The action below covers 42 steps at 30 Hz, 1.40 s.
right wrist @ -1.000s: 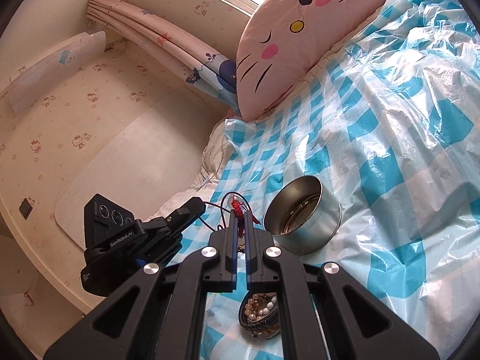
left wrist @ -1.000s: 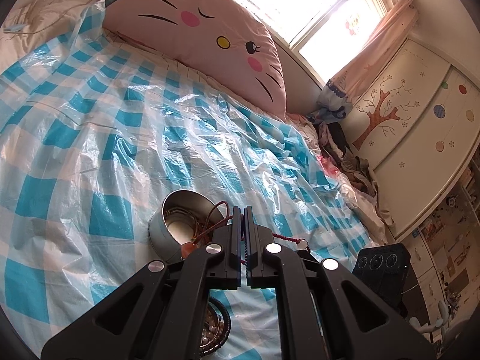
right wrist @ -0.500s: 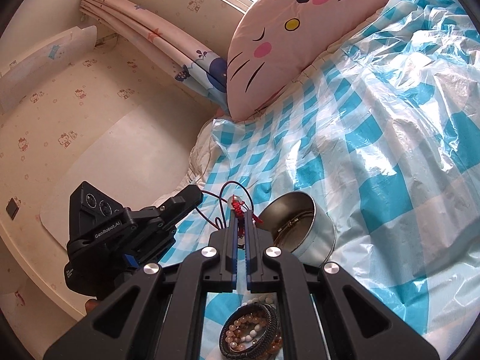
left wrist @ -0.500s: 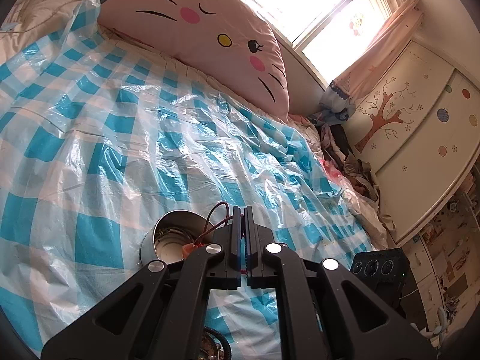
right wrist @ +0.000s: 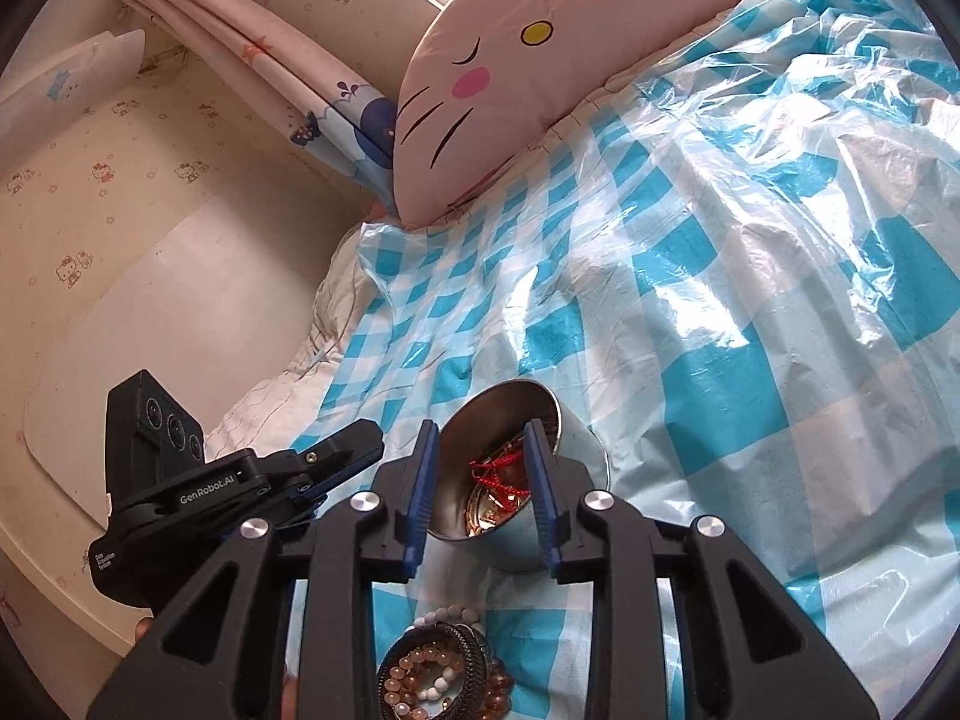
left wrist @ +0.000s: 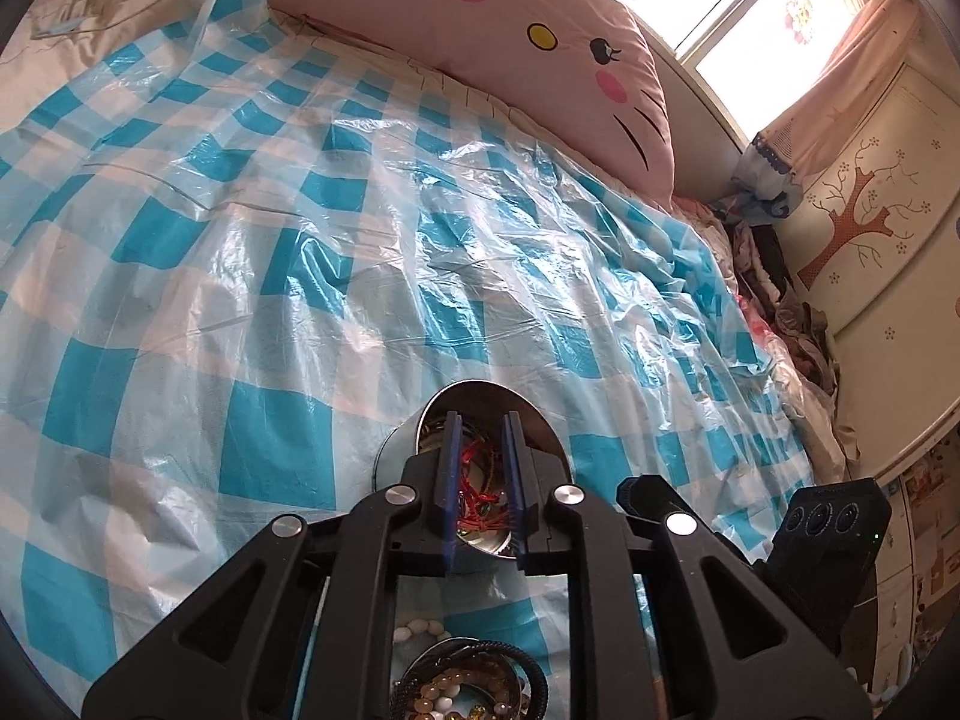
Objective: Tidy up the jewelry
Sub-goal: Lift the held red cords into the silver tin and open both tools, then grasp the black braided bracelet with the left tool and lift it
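Observation:
A round metal tin (left wrist: 396, 450) (right wrist: 579, 450) stands on the checked plastic sheet. A red cord necklace (left wrist: 477, 489) (right wrist: 498, 471) lies inside it with other jewelry. My left gripper (left wrist: 480, 426) is open right above the tin's mouth, holding nothing. My right gripper (right wrist: 480, 432) is open over the same tin, also empty. A pile of bead bracelets (left wrist: 468, 681) (right wrist: 438, 678) lies on the sheet just below both grippers. The left gripper's body (right wrist: 240, 480) shows at the left of the right wrist view, and the right gripper's body (left wrist: 828, 540) shows at the right of the left wrist view.
A blue and white checked plastic sheet (left wrist: 240, 240) (right wrist: 750, 300) covers the bed. A pink cat-face pillow (left wrist: 510, 30) (right wrist: 570, 48) lies at the head. The wall and curtain (right wrist: 270, 78) are left of the bed, and a wardrobe (left wrist: 888, 240) stands beyond its far side.
Both grippers were shut on the red cord necklace above the tin. They have opened, and the necklace now lies in the tin.

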Each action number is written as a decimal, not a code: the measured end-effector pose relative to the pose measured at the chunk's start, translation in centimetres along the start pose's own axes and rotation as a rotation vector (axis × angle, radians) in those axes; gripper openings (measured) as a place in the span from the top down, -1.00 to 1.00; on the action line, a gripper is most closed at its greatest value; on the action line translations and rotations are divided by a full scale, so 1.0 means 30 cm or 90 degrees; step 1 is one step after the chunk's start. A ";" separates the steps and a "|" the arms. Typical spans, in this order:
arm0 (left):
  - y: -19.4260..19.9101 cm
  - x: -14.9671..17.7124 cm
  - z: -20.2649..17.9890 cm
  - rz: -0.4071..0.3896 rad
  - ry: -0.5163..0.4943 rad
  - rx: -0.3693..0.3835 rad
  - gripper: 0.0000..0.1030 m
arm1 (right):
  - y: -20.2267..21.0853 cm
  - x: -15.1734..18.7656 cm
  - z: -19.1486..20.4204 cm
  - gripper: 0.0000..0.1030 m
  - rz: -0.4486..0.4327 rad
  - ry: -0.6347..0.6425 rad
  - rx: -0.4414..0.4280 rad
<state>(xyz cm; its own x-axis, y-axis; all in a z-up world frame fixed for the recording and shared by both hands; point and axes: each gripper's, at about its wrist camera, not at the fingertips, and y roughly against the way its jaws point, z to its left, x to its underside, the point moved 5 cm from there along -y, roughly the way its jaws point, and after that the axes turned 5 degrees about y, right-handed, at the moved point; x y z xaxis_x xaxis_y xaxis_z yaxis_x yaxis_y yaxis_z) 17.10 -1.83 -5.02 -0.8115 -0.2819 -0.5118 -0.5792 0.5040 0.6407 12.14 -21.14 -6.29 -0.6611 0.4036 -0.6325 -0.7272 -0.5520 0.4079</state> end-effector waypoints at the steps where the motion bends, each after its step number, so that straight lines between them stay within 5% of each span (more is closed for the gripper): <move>1: 0.002 0.001 0.004 0.000 0.002 0.000 0.67 | 0.003 -0.001 -0.003 0.36 -0.001 -0.003 0.002; 12: 0.061 0.061 0.015 0.010 -0.041 -0.050 0.15 | 0.071 0.015 -0.021 0.04 -0.008 -0.017 0.022; 19: 0.069 0.226 -0.021 0.084 -0.153 -0.087 -0.17 | 0.138 0.043 -0.052 -0.07 -0.023 -0.048 0.037; 23: 0.066 0.294 -0.030 0.110 -0.213 -0.126 -0.17 | 0.175 0.064 -0.057 -0.12 -0.030 -0.061 0.038; 31: 0.083 0.374 -0.086 0.137 -0.293 -0.109 -0.55 | 0.211 0.096 -0.052 -0.16 -0.030 -0.069 0.035; 36: 0.053 0.417 -0.096 0.160 -0.342 -0.155 -0.57 | 0.213 0.101 -0.056 -0.17 -0.029 -0.075 0.036; 42: 0.025 0.422 -0.079 0.190 -0.326 -0.142 -0.56 | 0.208 0.103 -0.054 -0.17 -0.026 -0.075 0.033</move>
<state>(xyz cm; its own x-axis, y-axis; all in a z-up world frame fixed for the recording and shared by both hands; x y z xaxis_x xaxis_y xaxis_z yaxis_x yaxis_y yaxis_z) 6.21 -6.97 -9.67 -0.8329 0.2982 -0.4662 -0.3806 0.3031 0.8737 5.84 -24.53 -6.78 -0.6460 0.5099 -0.5681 -0.7603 -0.4963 0.4191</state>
